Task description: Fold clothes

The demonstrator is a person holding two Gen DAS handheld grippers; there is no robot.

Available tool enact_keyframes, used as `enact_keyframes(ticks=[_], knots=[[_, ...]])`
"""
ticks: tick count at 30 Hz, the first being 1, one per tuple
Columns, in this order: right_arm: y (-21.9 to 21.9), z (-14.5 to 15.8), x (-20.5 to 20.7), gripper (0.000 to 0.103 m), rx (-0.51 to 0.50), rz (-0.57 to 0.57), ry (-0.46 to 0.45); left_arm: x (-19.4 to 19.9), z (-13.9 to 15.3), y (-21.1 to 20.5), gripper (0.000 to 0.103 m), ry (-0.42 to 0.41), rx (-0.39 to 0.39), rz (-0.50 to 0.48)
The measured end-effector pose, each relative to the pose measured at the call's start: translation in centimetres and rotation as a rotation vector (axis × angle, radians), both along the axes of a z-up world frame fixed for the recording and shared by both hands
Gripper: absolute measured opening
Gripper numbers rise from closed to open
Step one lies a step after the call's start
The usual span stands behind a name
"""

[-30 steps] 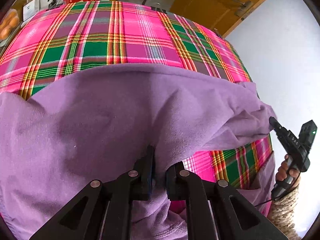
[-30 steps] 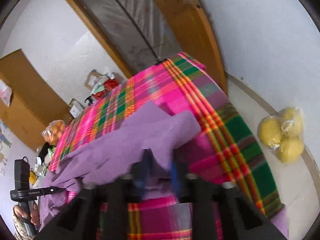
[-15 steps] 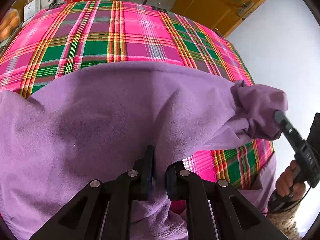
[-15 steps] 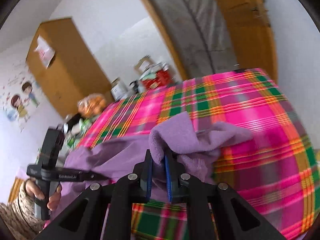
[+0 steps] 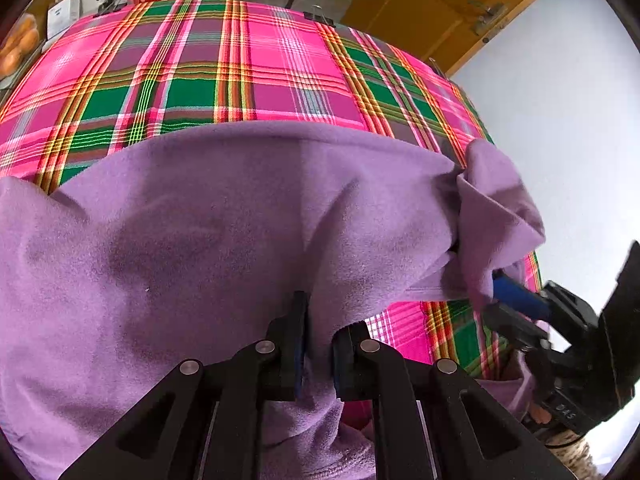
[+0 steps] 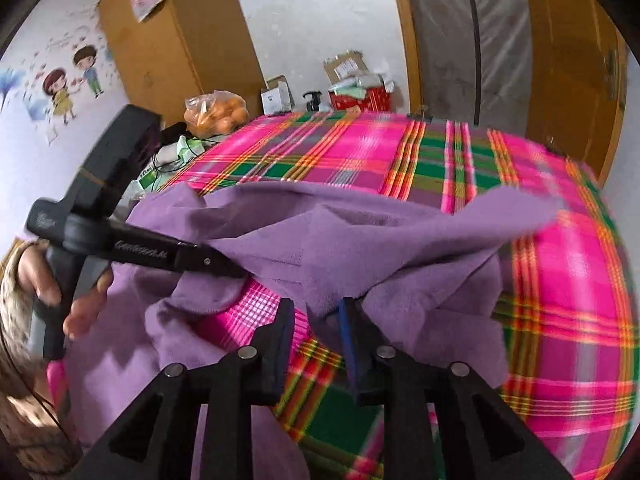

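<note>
1. A soft purple fleece garment lies spread over the near part of a table covered by a pink, green and yellow plaid cloth, its near edge hanging off the table side
2. The left gripper has its black fingers closed tight on a fold of the fleece at the near edge, fabric pinched between the blue-lined pads
3. The right gripper sits with a fold of the same fleece between its fingers; the jaws stand a little apart, so a firm clamp cannot be confirmed from this view
4. The garment's right corner is lifted and bunched above the cloth
5. A bag of oranges, small cardboard boxes and a wooden door sit beyond the table's far edge
</note>
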State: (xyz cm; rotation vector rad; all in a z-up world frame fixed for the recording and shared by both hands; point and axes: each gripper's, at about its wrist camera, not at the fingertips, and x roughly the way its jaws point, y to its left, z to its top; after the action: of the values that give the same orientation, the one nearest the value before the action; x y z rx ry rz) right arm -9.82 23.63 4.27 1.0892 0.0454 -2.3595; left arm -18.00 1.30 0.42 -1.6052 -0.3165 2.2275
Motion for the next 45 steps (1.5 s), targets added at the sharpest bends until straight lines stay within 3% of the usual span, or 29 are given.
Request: enact_keyframes(ticks=[5, 9, 12, 15, 22, 25, 34, 35, 36, 38, 45], knots=[[3.8, 1.9, 0.2, 0.023, -0.089, -0.078, 0.029, 0.0, 0.1, 0.0, 0.012, 0.001, -0.003, -0.001], [7.8, 0.6, -1.3, 0.023, -0.138, -0.267, -0.049, 0.1, 0.1, -0.1, 0.012, 0.003, -0.003, -0.001], [8.8, -0.3, -2.3, 0.024, -0.188, -0.302, -0.081, 0.1, 0.2, 0.0, 0.012, 0.003, -0.007, -0.007], [9.2, -1.0, -3.8, 0.038, -0.227, -0.323, -0.112, 0.0, 0.2, 0.0, 0.012, 0.003, -0.009, -0.007], [8.4, -1.4, -7.0, 0.040, -0.227, -0.319, -0.127, -0.1, 0.2, -0.3, 0.012, 0.003, -0.004, -0.012], [7.3, -1.5, -7.9, 0.040, -0.146, -0.336, -0.110, -0.2, 0.2, -0.2, 0.012, 0.002, -0.009, -0.014], [5.2, -1.6, -8.8, 0.040, -0.071, -0.296, -0.066, -0.1, 0.1, -0.2, 0.012, 0.007, -0.008, -0.014], [5.1, -1.6, -8.7, 0.035, -0.070, -0.291, -0.057, -0.1, 0.1, -0.2, 0.012, 0.008, -0.009, -0.014], [5.0, -1.5, -8.6, 0.022, -0.060, -0.296, -0.042, -0.1, 0.1, -0.1, 0.012, 0.008, -0.008, -0.013], [4.9, -1.4, -8.3, 0.013, -0.041, -0.306, -0.013, -0.1, 0.1, 0.0, 0.012, 0.007, -0.007, -0.011], [7.1, 0.2, -6.9, 0.004, -0.105, -0.364, 0.037, -0.2, 0.1, 0.0, 0.012, -0.002, -0.003, 0.000]])
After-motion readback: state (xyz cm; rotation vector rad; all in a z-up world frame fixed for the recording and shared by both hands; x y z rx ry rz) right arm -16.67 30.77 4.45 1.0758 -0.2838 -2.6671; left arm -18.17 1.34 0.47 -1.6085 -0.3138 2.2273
